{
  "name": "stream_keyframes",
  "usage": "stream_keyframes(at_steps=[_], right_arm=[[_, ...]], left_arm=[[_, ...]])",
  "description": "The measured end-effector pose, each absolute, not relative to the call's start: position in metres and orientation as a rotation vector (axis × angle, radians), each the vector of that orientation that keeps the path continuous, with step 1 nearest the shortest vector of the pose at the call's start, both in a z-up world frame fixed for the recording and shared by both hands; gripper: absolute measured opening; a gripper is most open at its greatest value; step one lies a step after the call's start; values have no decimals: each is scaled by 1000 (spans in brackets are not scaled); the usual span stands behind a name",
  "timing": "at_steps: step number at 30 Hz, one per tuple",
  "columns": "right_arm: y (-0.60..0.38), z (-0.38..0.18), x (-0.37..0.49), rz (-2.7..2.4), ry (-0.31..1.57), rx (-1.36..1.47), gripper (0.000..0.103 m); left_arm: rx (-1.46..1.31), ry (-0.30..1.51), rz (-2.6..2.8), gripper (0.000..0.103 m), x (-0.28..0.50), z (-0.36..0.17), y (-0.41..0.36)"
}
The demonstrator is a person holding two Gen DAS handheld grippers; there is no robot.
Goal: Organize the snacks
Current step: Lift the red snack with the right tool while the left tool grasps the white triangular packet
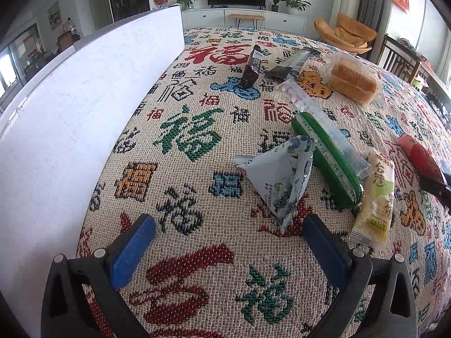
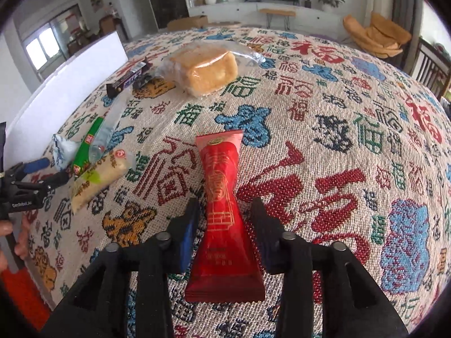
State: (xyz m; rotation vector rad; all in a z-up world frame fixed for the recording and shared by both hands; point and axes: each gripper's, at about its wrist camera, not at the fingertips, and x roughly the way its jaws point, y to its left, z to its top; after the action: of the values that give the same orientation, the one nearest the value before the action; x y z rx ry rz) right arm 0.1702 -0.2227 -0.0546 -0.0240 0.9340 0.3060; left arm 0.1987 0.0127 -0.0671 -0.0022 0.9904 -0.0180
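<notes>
Far left there's a white box (image 1: 84, 107) sitting on the patterned tablecloth (image 1: 197, 253), its long wall running along the edge. The left gripper (image 1: 228, 250) hangs over bare cloth beside it, jaws wide apart with nothing between them.

Just right of that is the snack pile: a blue-and-white triangular pouch (image 1: 284, 180) leaning against a green tube pack (image 1: 329, 163), a clear sleeve of candies (image 1: 318, 112) lying across the green one, then a pale yellow packet (image 1: 375, 197) touching it. Further back there's a dark chocolate bar (image 1: 252, 67), another dark wrapper (image 1: 293, 63) and a bagged bread loaf (image 1: 352, 80).

Over on the right, well apart from the pile, the right gripper (image 2: 225, 211) is pinched on the waist of a red packet (image 2: 222, 211), which is squeezed in at that spot.
</notes>
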Motion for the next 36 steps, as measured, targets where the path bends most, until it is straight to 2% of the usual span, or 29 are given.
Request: stream_keyframes(at_steps=[1,2,4,7,13,17,20,21,24,33,36], right_arm=[[-220,-57,166,310,904,-28,67],[-214,-59,161,309,870,-50,74],[-196,-62,158,266,869,-165,78],[-193,-64,156,232,858,-192,82],[-201,-65,161,257,880,-127,83],[-200,-63,160,256,880,-127,83],[-200,-63,160,255,879,-129,83],[-200,-63,160,256,879,-129,83],[-200,-63,160,255,879,-129,83],[-202,-63,159,272,882,-113,85],[-207,-57,168,336,971,-96,84]], left_arm=[[-4,992,-19,103,199,-67,13],[-8,992,-20,103,199,-66,13],[-48,980,-38,103,196,-62,17],[-94,908,-89,103,188,-49,20],[-7,878,-142,100,197,-45,0],[90,910,-115,82,213,-55,-12],[48,917,-143,61,219,-59,-8],[37,907,-146,49,219,-58,-6],[-4,883,-178,46,214,-55,1],[-163,769,-204,45,189,-28,25],[-203,727,-214,45,171,-14,32]])
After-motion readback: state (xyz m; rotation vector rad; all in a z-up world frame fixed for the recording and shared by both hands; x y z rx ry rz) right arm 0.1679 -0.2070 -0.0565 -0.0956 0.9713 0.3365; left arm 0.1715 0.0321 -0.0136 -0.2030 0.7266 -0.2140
